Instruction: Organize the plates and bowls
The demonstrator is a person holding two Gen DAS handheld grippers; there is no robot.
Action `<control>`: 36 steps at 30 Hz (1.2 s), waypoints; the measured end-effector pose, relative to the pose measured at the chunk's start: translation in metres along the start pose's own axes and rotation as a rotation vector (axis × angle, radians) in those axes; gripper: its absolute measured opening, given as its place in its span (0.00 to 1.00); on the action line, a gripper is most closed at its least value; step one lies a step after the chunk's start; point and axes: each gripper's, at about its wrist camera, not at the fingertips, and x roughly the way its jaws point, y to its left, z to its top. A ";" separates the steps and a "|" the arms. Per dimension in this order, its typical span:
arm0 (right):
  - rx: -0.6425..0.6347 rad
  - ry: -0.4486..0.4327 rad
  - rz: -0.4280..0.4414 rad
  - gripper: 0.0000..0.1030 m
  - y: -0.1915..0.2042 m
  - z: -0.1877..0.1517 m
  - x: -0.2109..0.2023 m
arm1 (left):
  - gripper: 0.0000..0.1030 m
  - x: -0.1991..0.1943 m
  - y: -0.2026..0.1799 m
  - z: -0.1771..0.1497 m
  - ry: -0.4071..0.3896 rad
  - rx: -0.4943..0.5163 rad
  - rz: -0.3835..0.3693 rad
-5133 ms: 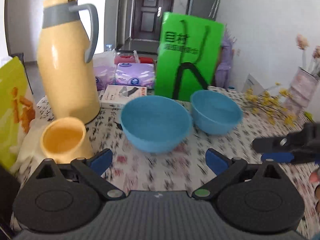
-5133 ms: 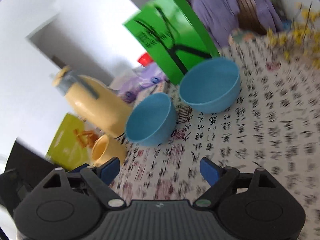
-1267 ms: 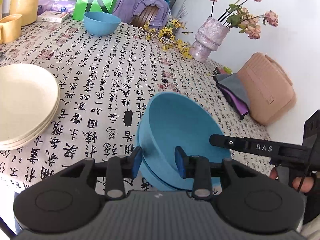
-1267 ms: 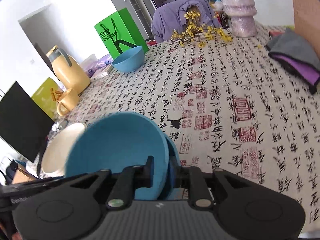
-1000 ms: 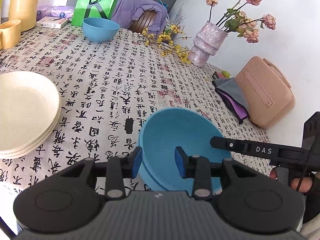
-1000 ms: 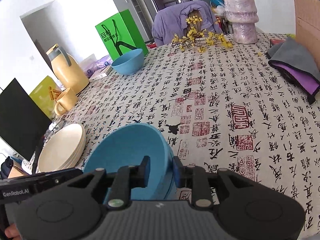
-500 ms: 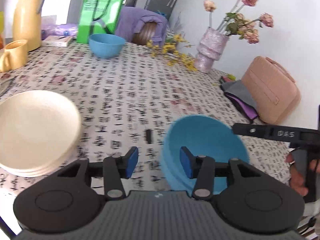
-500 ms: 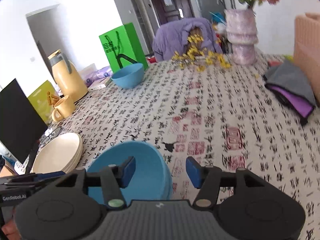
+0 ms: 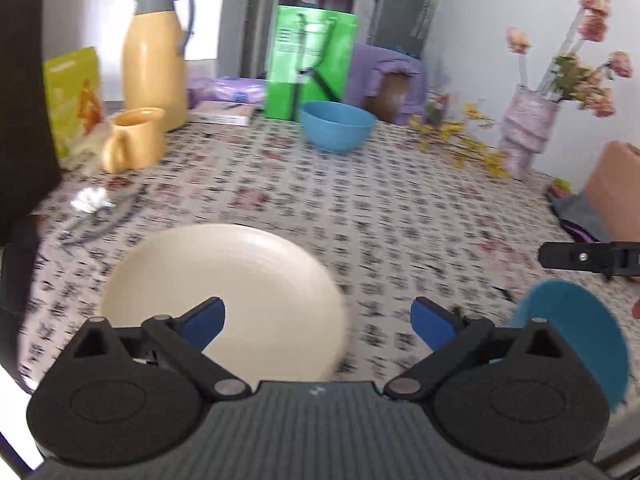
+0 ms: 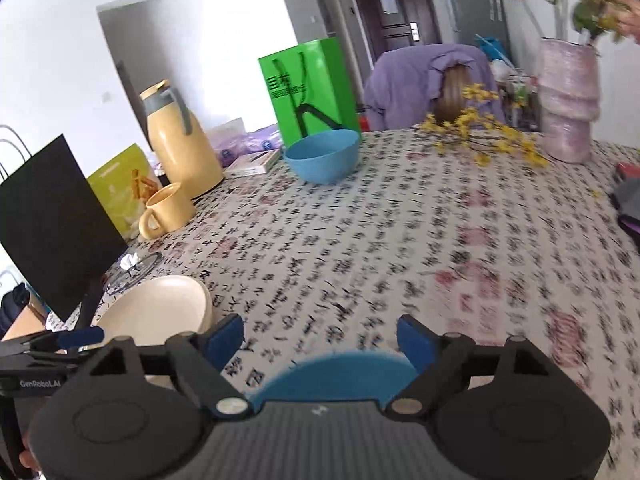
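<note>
A stack of cream plates (image 9: 224, 292) lies at the table's near left; it also shows in the right wrist view (image 10: 156, 312). A blue bowl (image 9: 572, 332) sits at the near edge, to the right of my left gripper (image 9: 318, 318), which is open and empty above the plates' right side. In the right wrist view this bowl (image 10: 336, 376) lies just under my right gripper (image 10: 320, 336), which is open and empty. Another blue bowl (image 9: 338, 124) stands at the far side by a green bag; it also shows in the right wrist view (image 10: 322, 156).
A yellow jug (image 9: 156, 60), a yellow mug (image 9: 132, 138), a green bag (image 9: 310, 62), a black bag (image 10: 52, 224), a snack pack (image 10: 124, 188), a pink vase (image 10: 568, 108) with flowers, yellow sprigs (image 10: 484, 136) and a pink case (image 9: 614, 188) stand around the patterned tablecloth.
Both grippers opened and let go of the blue bowl, which now rests at the near edge. Both drew back, and the left one swung left over the plates.
</note>
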 end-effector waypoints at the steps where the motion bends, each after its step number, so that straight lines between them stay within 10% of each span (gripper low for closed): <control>1: 0.000 0.006 0.008 0.84 0.003 0.003 0.007 | 1.00 0.002 0.006 0.002 -0.004 -0.003 0.014; 11: 0.117 0.064 0.093 0.85 0.008 0.088 0.078 | 1.00 0.067 0.048 0.094 0.012 -0.010 -0.047; 22: 0.388 0.148 0.001 0.73 -0.051 0.207 0.249 | 0.98 0.259 0.061 0.244 0.105 -0.031 -0.163; 29: 0.444 0.184 -0.067 0.47 -0.080 0.238 0.343 | 0.71 0.358 0.060 0.273 0.130 -0.109 -0.106; 36: 0.387 0.216 -0.066 0.14 -0.090 0.242 0.374 | 0.26 0.405 0.070 0.265 0.284 -0.208 -0.248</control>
